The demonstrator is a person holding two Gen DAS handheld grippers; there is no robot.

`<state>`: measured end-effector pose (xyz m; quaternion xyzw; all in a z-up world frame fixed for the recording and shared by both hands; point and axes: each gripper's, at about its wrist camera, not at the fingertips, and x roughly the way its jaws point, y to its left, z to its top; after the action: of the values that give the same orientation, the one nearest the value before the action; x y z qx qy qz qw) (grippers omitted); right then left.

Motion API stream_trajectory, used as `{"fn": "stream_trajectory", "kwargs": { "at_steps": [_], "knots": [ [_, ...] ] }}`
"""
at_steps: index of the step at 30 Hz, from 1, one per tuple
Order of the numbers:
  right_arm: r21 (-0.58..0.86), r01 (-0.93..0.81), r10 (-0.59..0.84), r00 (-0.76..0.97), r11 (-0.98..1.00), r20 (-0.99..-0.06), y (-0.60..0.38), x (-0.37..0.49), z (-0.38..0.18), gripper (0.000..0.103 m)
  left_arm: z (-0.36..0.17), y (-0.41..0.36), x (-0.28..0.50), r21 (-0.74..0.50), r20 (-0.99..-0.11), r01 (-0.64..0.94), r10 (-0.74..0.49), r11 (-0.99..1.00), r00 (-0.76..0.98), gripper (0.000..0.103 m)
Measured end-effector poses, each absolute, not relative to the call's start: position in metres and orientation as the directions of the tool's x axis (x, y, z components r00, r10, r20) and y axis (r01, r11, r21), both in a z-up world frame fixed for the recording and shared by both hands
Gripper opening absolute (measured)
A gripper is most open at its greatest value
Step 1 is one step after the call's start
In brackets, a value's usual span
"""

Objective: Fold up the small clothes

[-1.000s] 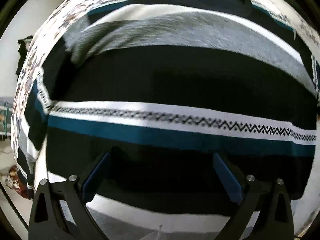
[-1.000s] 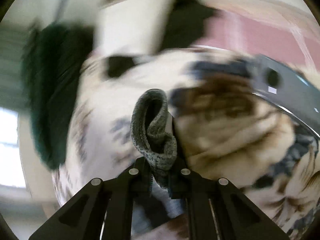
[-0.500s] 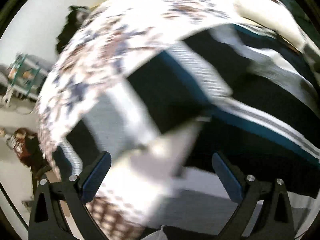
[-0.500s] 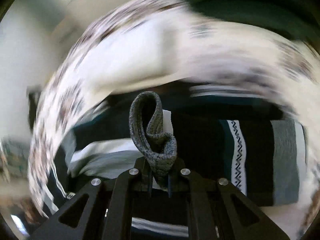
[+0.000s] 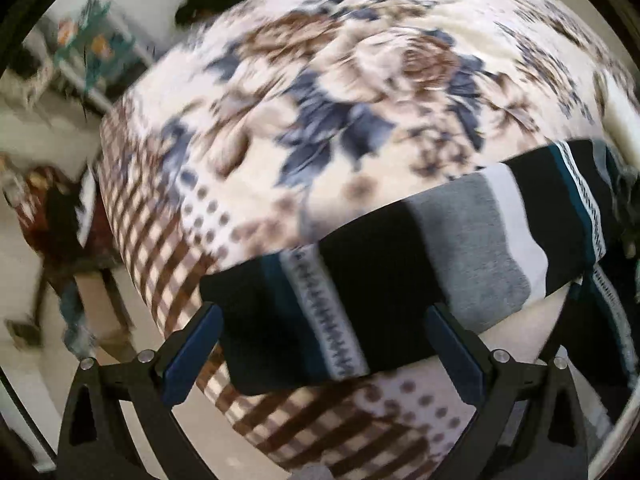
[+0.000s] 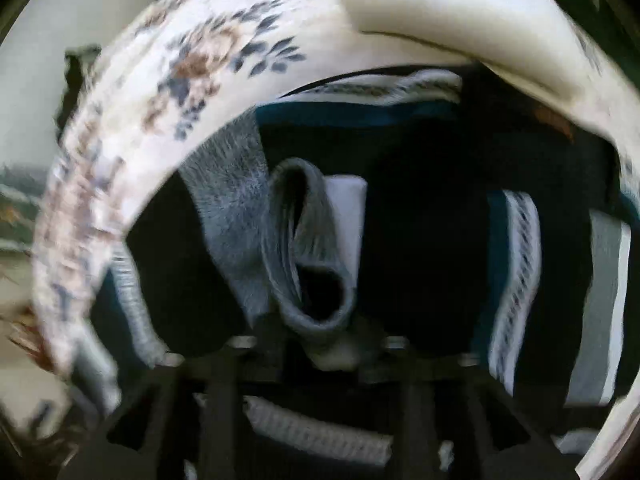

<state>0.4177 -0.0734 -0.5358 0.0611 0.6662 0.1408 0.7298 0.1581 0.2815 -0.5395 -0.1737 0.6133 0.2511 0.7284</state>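
Observation:
A striped sweater with black, grey, white and teal bands lies on a floral blanket. In the left wrist view its sleeve (image 5: 400, 280) stretches across the blanket (image 5: 320, 100), and my left gripper (image 5: 320, 356) is open just above the sleeve's end. In the right wrist view my right gripper (image 6: 320, 344) is shut on a grey ribbed cuff (image 6: 308, 256) of the sweater, held over the sweater body (image 6: 420, 240). The view is blurred.
The blanket's edge (image 5: 132, 240) drops off at the left, with a cluttered floor (image 5: 60, 220) and shelf (image 5: 92, 40) beyond. A cream pillow or cloth (image 6: 460, 20) lies behind the sweater in the right wrist view.
My left gripper swung left from over the sweater body to the sleeve end near the blanket edge. My right gripper carried the grey cuff over the sweater body.

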Motion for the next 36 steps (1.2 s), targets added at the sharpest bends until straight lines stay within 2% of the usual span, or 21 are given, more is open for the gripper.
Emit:
{"fn": "stream_trajectory", "kwargs": {
  "at_steps": [6, 8, 9, 11, 12, 13, 14, 15, 20, 23, 24, 30, 32, 33, 34, 36],
  "knots": [
    [0.292, 0.039, 0.289, 0.065, 0.956, -0.955, -0.129, 0.382, -0.513, 0.061, -0.573, 0.326, 0.125, -0.175, -0.982, -0.718, -0.071, 0.673, 0.173, 0.103],
    [0.29, 0.1, 0.287, 0.049, 0.952, -0.957, -0.147, 0.368, -0.517, 0.061, -0.596, 0.333, 0.125, -0.19, -0.981, -0.748, -0.101, 0.636, 0.164, 0.103],
    [0.288, 0.116, 0.285, 0.042, 0.951, -0.958, -0.152, 0.366, -0.52, 0.061, -0.603, 0.334, 0.127, -0.193, -0.981, -0.749, -0.107, 0.633, 0.162, 0.099],
    [0.271, 0.153, 0.271, 0.019, 0.95, -0.962, -0.156, 0.357, -0.534, 0.061, -0.614, 0.335, 0.133, -0.167, -0.985, -0.758, -0.079, 0.631, 0.152, 0.083],
    [0.266, 0.159, 0.267, 0.015, 0.951, -0.964, -0.158, 0.355, -0.538, 0.061, -0.612, 0.335, 0.135, -0.163, -0.985, -0.759, -0.063, 0.63, 0.16, 0.065],
    [0.257, 0.17, 0.26, 0.004, 0.951, -0.966, -0.157, 0.352, -0.543, 0.061, -0.602, 0.335, 0.139, -0.163, -0.982, -0.751, -0.035, 0.64, 0.183, 0.027],
    [0.26, 0.171, 0.264, 0.0, 0.95, -0.965, -0.154, 0.35, -0.547, 0.061, -0.594, 0.335, 0.142, -0.171, -0.979, -0.742, -0.025, 0.648, 0.204, 0.011],
    [0.268, 0.173, 0.273, -0.003, 0.948, -0.962, -0.152, 0.348, -0.548, 0.061, -0.582, 0.338, 0.146, -0.201, -0.969, -0.735, -0.024, 0.648, 0.244, 0.008],
    [0.286, 0.138, 0.288, 0.007, 0.948, -0.958, -0.126, 0.346, -0.546, 0.061, -0.517, 0.37, 0.174, -0.258, -0.913, -0.717, 0.078, 0.648, 0.399, 0.008],
    [0.304, 0.138, 0.306, 0.004, 0.943, -0.952, -0.111, 0.35, -0.548, 0.061, -0.502, 0.4, 0.192, -0.291, -0.881, -0.705, 0.106, 0.647, 0.461, 0.009],
    [0.309, 0.136, 0.311, 0.002, 0.941, -0.95, -0.105, 0.351, -0.549, 0.061, -0.505, 0.409, 0.198, -0.307, -0.876, -0.7, 0.097, 0.645, 0.473, 0.013],
    [0.3, 0.14, 0.298, 0.03, 0.944, -0.954, -0.08, 0.366, -0.551, 0.061, -0.527, 0.438, 0.202, -0.41, -0.88, -0.747, -0.013, 0.524, 0.474, 0.018],
    [0.292, 0.13, 0.283, 0.083, 0.948, -0.955, -0.075, 0.376, -0.542, 0.061, -0.528, 0.435, 0.19, -0.407, -0.884, -0.768, 0.0, 0.496, 0.468, 0.036],
    [0.283, 0.124, 0.272, 0.098, 0.951, -0.957, -0.073, 0.38, -0.541, 0.061, -0.529, 0.434, 0.182, -0.415, -0.883, -0.775, -0.004, 0.477, 0.47, 0.057],
    [0.273, 0.116, 0.259, 0.12, 0.955, -0.958, -0.068, 0.389, -0.54, 0.061, -0.532, 0.433, 0.176, -0.422, -0.882, -0.785, -0.008, 0.454, 0.471, 0.068],
    [0.245, 0.111, 0.229, 0.141, 0.963, -0.963, -0.063, 0.403, -0.543, 0.061, -0.54, 0.429, 0.163, -0.446, -0.876, -0.793, -0.021, 0.414, 0.482, 0.068]
  ]
}}
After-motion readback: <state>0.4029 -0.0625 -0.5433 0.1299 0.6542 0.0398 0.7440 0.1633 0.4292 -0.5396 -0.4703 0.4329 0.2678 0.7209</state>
